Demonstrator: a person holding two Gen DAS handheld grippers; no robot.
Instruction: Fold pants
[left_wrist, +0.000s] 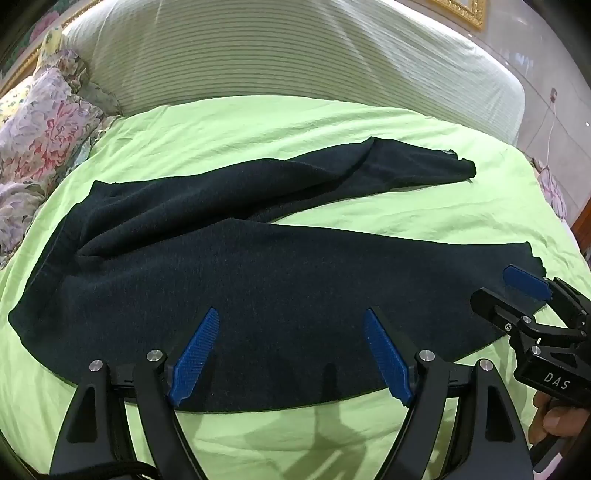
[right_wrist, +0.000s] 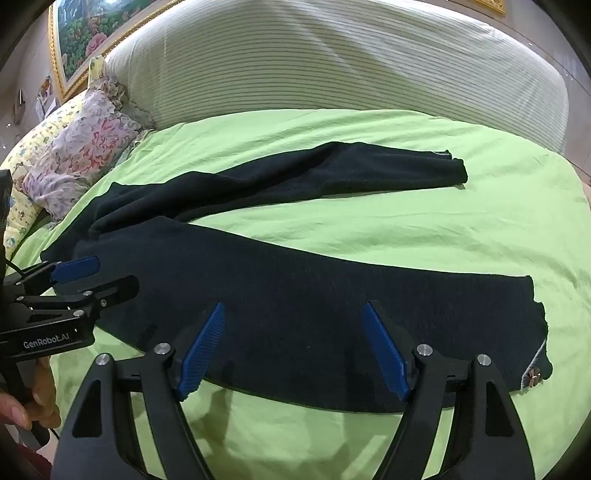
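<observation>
Left wrist view: left gripper spread wide, empty, above the near leg of the dark pants, which lie open in a V across the green bedsheet. Right gripper equally wide, empty, near the hem. Fabric detail is lost in darkness. Bodies read "DAS" and "GenRobot.AI".

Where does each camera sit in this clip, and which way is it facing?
Left wrist: on the left gripper, facing across the green sheet toward the striped headboard; right gripper and a hand show at right.
Right wrist: on the right gripper, same direction; left gripper shows at left.
Shared: the dark pants spread out, and the floral pillow.
</observation>
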